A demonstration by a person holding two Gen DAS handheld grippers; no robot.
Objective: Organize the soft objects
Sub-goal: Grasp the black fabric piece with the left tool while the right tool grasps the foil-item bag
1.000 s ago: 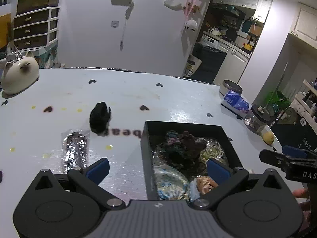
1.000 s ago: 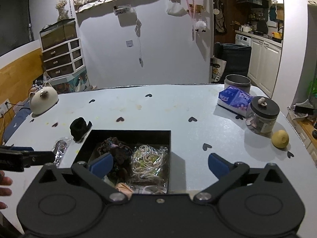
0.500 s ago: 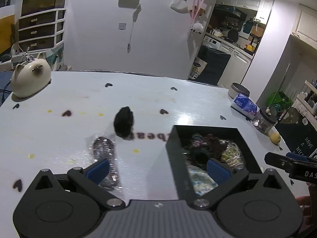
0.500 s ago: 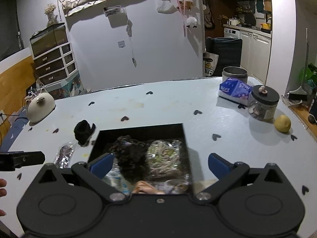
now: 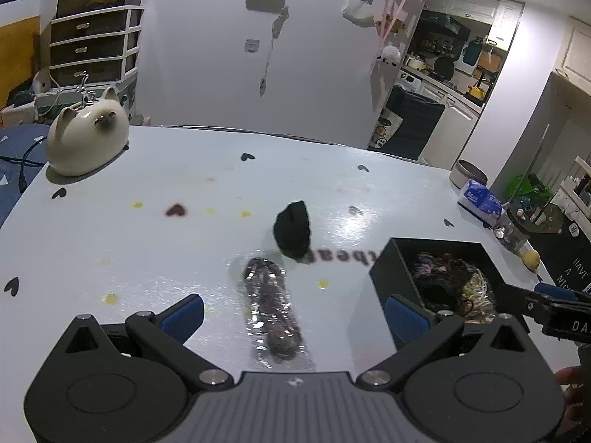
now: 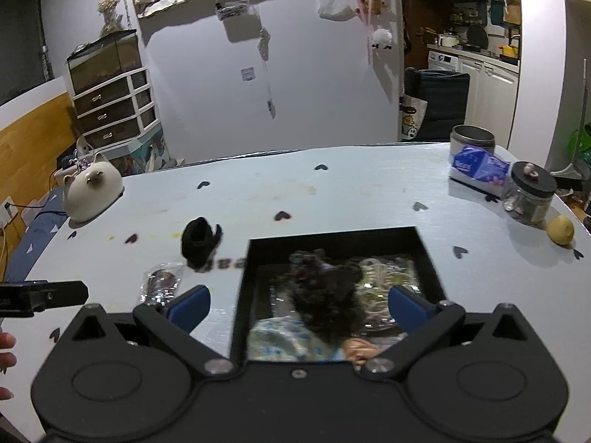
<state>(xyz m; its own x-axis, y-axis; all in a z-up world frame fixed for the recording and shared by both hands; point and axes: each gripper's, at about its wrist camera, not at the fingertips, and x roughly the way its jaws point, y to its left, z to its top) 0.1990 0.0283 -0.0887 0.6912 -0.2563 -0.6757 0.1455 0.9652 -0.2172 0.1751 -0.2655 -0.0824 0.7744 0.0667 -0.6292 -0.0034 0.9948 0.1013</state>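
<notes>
Left gripper: your left gripper hangs above the worktop, its blue pads spread wide with nothing between them.
Ahead of the left gripper: the clear packet of dark items lies flat on the worktop in line with the gap between the pads; the black soft bundle sits just beyond the packet's far end, nearly touching it.
Right gripper: your right gripper hovers over the near half of the black box, pads spread wide and gripping nothing; its left pad is outside the box's left wall, its right pad over the contents.
Black box contents: a dark fuzzy clump in the middle, pale looped bands to its right, a light floral fabric piece at the near left, and a peach-coloured piece at the near edge. The view is blurred, so you cannot tell finer detail.
Relative to the right gripper: the black bundle and the packet lie to its left, outside the box.
Far right of the right gripper: a lidded glass jar, a lemon, a blue tissue pack.
Far left: a cat-shaped ceramic.
</notes>
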